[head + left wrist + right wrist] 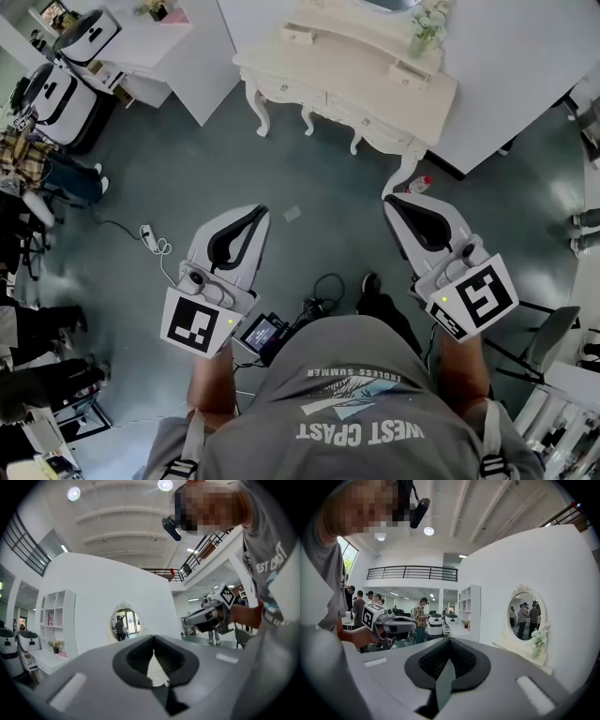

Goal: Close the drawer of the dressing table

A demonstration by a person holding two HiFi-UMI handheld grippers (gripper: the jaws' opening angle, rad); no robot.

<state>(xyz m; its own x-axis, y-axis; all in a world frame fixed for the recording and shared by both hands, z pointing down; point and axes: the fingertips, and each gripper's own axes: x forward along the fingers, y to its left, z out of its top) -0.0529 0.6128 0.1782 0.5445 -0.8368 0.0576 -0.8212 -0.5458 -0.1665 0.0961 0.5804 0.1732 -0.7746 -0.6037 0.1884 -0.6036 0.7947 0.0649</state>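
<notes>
Both grippers are held out in front of the person, above the grey floor (309,187), and point toward the dressing table (366,61).

The left gripper (258,212) (153,638) has its jaws closed tip to tip, with nothing between them. The right gripper (390,200) (449,640) is in the same condition: jaws together at the tips, nothing held. The two grippers are side by side with a clear gap between them, and each one appears in the other's view.

The dressing table is cream-coloured with curved legs. It stands against a white partition wall (525,66), well apart from both grippers. Neither gripper touches it. The drawer fronts (328,101) run along its near edge. From the head view it cannot be told whether any drawer stands out from the frame.

An oval mirror (526,615) (124,624) rises behind the worktop. A vase of flowers (424,33) (539,641) stands on the worktop toward its right end.

A small bottle (419,184) stands on the floor beside the table's right front leg, near the tip of the right gripper. A power strip (147,237) with its cable lies on the floor to the left of the left gripper.
</notes>
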